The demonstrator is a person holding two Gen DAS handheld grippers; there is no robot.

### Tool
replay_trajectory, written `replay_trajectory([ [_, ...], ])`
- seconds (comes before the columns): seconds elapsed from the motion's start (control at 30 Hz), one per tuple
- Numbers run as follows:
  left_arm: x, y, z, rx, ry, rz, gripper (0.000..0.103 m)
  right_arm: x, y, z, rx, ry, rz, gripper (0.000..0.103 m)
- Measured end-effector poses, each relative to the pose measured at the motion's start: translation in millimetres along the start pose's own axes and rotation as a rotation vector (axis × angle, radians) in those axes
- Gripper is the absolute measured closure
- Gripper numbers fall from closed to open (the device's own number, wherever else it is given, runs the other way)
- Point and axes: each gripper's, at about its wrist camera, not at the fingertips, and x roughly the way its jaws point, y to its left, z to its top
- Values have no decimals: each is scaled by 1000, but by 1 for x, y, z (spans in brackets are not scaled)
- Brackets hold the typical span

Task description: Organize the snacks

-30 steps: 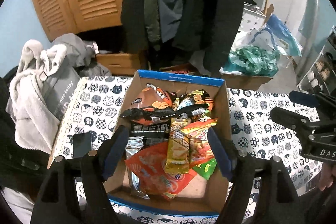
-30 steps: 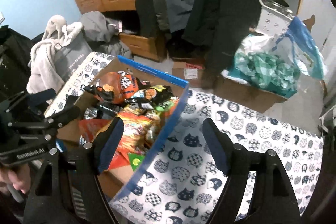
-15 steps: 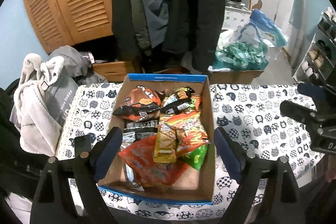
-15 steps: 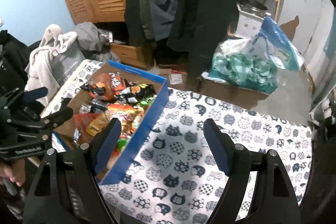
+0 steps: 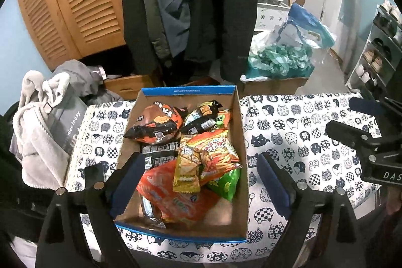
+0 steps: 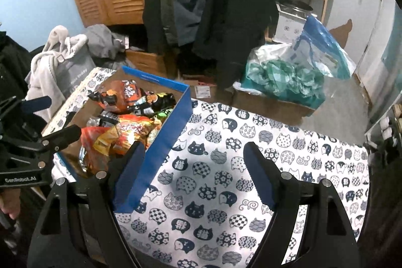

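A blue-rimmed cardboard box (image 5: 188, 91) full of snack packets stands on the cat-print table (image 5: 301, 122). It holds an orange-black bag (image 5: 155, 124), a red stick-snack bag (image 5: 216, 150), a yellow packet (image 5: 186, 167) and a green one (image 5: 226, 183). My left gripper (image 5: 198, 182) is open and empty above the box's near half. My right gripper (image 6: 193, 172) is open and empty above the cloth, just right of the box (image 6: 173, 122). The right gripper also shows at the right of the left wrist view (image 5: 361, 140).
Coats (image 5: 191, 4) hang behind the table. A grey bag with towels (image 5: 42, 122) sits at the left. A carton with teal bags (image 5: 279, 62) stands on the floor behind. A phone (image 5: 94, 176) lies left of the box. A shoe rack (image 5: 377, 54) is far right.
Both grippers have pulled back and up from the table, so the box looks smaller and farther. Both stay open and empty.
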Motion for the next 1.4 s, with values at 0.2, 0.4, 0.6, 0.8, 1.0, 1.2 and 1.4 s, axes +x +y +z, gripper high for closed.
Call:
replay_trajectory([
  [0.2,3,1,-2,2,10,-1,11,4,0,-3,-6,16,6,23],
  [0.4,3,0,-3,3,12,-3,11,5,2,-4,-10,20,5,23],
  [0.6,3,-1,-3,3,14,-4,11,7,1,-5,-9,22,-7,23],
  [0.8,4,-2,-4,18,15,-4,11,10,-2,-5,1,25,-10,23],
  [1.0,1,-4,-3,32,4,4,11,9,-2,-5,4,22,-11,23],
  [1.2,0,-2,-2,21,5,-8,11,10,1,-5,-2,25,-12,23],
  [1.4,-2,-3,-1,39,-3,18,11,10,1,-5,-2,24,-14,23],
])
